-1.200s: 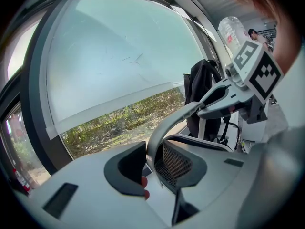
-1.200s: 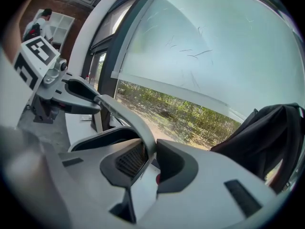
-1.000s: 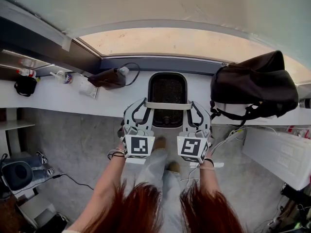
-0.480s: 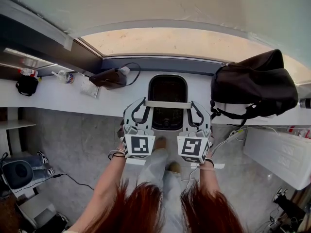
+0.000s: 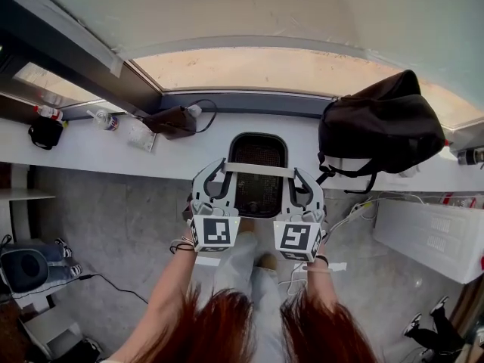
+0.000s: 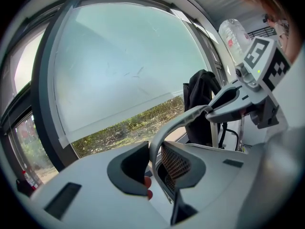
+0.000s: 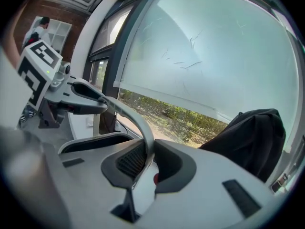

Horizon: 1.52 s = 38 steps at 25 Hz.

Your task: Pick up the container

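Observation:
The container [image 5: 257, 184] is a black mesh basket with a pale grey hoop handle [image 5: 257, 169], at the front edge of the white window ledge [image 5: 98, 153]. My left gripper [image 5: 224, 169] grips the handle's left end and my right gripper [image 5: 293, 174] its right end. In the left gripper view the handle band [image 6: 176, 123] runs between the closing jaws of the left gripper [image 6: 155, 161], with mesh [image 6: 174, 163] just behind. In the right gripper view the band [image 7: 133, 118] is pinched in the closing right gripper [image 7: 148, 159], next to the mesh [image 7: 133, 160].
A black backpack [image 5: 378, 131] lies on the ledge right of the container. A dark pouch with a cable [image 5: 170, 119] and small bottles [image 5: 102, 118] sit at the left. A white crate [image 5: 431, 237] stands on the floor at the right. The window is straight ahead.
The container and both grippers have come toward me, off the ledge's front edge. The head view has tilted, so the backpack sits higher and more to the left.

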Available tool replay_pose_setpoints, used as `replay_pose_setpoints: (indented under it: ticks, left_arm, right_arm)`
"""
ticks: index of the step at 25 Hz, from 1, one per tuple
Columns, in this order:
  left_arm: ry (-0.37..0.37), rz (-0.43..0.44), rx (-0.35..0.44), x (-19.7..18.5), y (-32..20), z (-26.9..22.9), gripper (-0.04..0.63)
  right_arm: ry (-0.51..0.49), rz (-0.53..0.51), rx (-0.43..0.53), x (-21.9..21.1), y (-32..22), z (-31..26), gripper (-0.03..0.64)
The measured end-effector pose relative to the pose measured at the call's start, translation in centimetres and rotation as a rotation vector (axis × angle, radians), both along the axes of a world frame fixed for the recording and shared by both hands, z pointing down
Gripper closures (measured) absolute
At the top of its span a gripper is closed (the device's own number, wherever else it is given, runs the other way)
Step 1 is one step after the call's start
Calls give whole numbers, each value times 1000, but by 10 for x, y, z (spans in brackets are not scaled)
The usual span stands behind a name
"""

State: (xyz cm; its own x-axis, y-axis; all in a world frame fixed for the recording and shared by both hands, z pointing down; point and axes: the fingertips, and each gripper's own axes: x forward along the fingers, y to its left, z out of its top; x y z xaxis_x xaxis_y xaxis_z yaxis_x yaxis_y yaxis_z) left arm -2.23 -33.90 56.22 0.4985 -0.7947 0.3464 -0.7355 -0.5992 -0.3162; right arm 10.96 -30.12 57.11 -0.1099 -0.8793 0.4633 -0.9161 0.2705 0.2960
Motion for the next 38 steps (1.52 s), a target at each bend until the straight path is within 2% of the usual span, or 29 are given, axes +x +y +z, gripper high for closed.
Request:
replay_pose_setpoints:
  ticks: [9, 38]
  left_arm:
    - [12, 15, 17, 6, 51, -37, 502]
    - [100, -38, 102, 18, 148, -176, 502]
  right_arm:
    - [9, 22, 25, 7, 54, -36, 546]
    - [31, 30, 212, 21, 149, -177, 548]
